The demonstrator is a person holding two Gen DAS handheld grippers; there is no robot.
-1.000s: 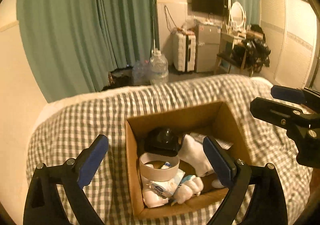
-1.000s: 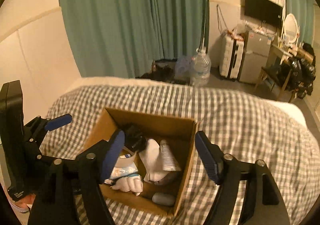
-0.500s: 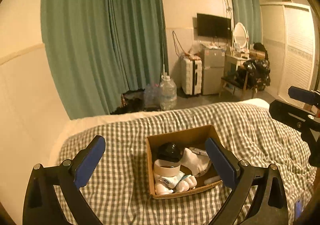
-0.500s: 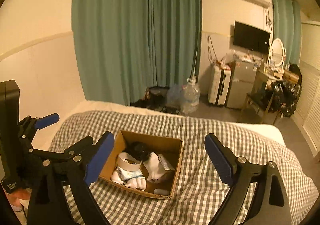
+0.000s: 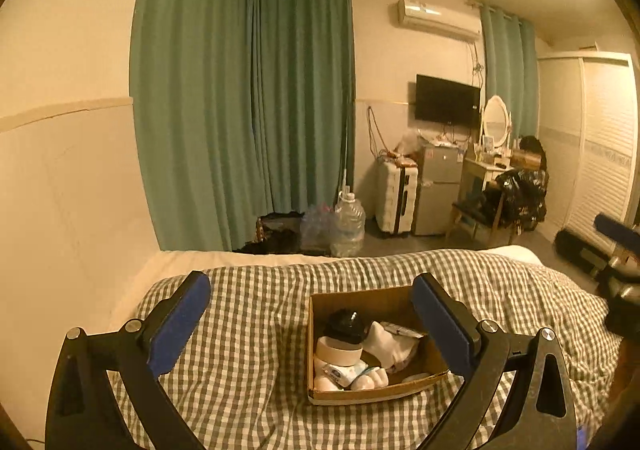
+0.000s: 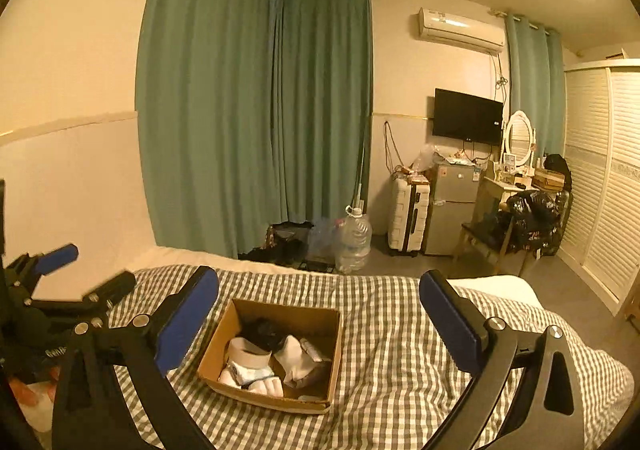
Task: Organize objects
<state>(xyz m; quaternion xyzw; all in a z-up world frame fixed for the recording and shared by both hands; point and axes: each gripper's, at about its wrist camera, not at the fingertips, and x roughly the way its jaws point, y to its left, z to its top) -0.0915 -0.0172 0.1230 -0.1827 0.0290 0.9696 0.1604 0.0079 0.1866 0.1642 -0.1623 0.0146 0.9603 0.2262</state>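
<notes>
Well above the bed (image 5: 260, 330), I've pulled both my left gripper (image 5: 308, 324) and right gripper (image 6: 320, 318) back, fingers spread and empty, leaving the filled box (image 6: 334, 334) — sorting looks done.

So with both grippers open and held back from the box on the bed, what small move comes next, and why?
Probably bring one gripper, say the left gripper, forward and down toward the cardboard box. Both it and the right gripper hold nothing, jaws wide apart, while the box sits full on the checked blanket.

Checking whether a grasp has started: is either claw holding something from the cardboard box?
No: the left claw and right claw both hang open and empty above the cardboard box on the bed.
</notes>
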